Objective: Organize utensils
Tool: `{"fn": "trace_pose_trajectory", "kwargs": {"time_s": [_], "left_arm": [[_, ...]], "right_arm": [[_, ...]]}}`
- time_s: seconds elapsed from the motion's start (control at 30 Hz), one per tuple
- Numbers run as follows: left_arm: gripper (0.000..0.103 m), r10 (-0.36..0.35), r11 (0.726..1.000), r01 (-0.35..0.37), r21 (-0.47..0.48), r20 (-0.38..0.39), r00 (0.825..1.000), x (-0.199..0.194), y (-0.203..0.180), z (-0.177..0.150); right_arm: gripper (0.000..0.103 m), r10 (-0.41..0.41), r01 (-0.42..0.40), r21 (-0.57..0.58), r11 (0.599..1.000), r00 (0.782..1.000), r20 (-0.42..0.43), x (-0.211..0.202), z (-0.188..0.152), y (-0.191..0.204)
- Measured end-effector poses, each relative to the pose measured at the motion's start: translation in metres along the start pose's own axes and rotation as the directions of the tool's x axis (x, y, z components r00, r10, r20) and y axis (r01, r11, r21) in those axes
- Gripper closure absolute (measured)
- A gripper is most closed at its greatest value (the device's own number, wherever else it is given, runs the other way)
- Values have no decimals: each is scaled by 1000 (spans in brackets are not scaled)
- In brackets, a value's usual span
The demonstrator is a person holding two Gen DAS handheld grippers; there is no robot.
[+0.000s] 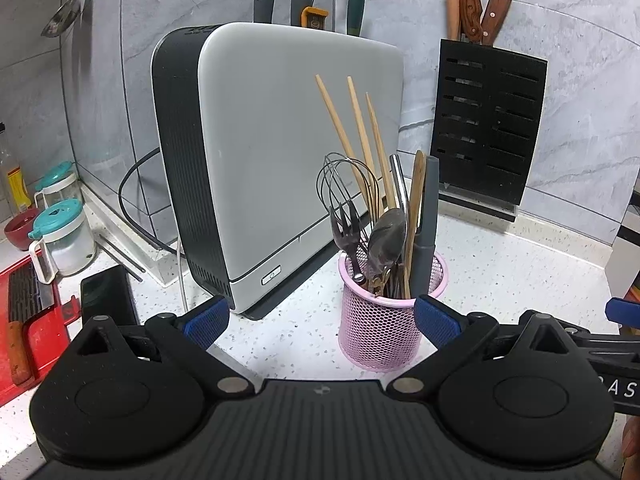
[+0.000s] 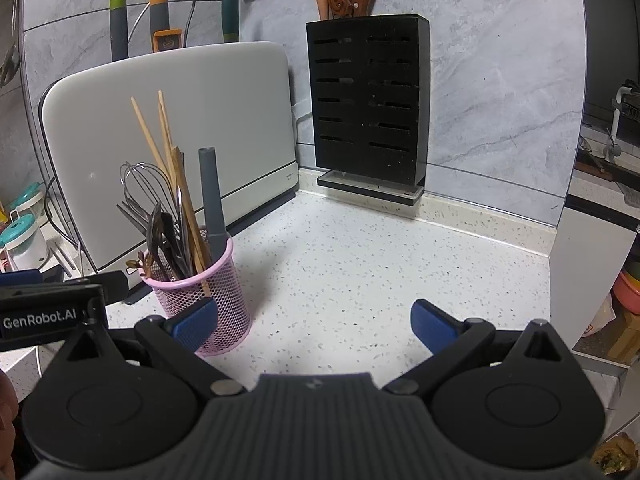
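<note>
A pink mesh holder (image 1: 380, 320) stands on the speckled counter (image 1: 500, 272), holding chopsticks (image 1: 352, 136), a whisk (image 1: 342, 180), a fork (image 1: 346, 228), a spoon (image 1: 386, 238), a wooden utensil and a grey-handled tool (image 1: 428, 216). My left gripper (image 1: 322, 322) is open and empty just in front of the holder. In the right wrist view the holder (image 2: 208, 292) stands at the left, and my right gripper (image 2: 314, 326) is open and empty over the counter (image 2: 360, 264) to its right.
A grey and white appliance (image 1: 280, 160) stands behind the holder. A black knife block (image 1: 488, 124) with wooden-handled knives stands at the back right. Teal-lidded jars (image 1: 64, 236), a red cutting board (image 1: 36, 320) with a cleaver and a dark phone (image 1: 106, 292) sit at the left.
</note>
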State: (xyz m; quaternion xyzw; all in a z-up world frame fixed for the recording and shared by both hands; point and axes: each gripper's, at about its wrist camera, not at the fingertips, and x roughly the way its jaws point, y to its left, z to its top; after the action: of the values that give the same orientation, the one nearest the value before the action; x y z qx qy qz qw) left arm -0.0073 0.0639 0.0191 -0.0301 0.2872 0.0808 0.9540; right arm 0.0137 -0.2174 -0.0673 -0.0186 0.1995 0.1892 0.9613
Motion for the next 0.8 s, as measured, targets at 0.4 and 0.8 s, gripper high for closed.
{"fn": "trace_pose_trajectory", "kwargs": {"time_s": [0.4,0.8], "left_arm": [[0,2,1000,-2,8,-5,1000,1,-1,0],[0,11,1000,-11,20,1,1000,-1,-1,0]], "right_arm": [[3,-1,1,-7,1000,1000,1,0,0,-1],[3,-4,4,-19,1000,1000,1,0,-1,0]]}}
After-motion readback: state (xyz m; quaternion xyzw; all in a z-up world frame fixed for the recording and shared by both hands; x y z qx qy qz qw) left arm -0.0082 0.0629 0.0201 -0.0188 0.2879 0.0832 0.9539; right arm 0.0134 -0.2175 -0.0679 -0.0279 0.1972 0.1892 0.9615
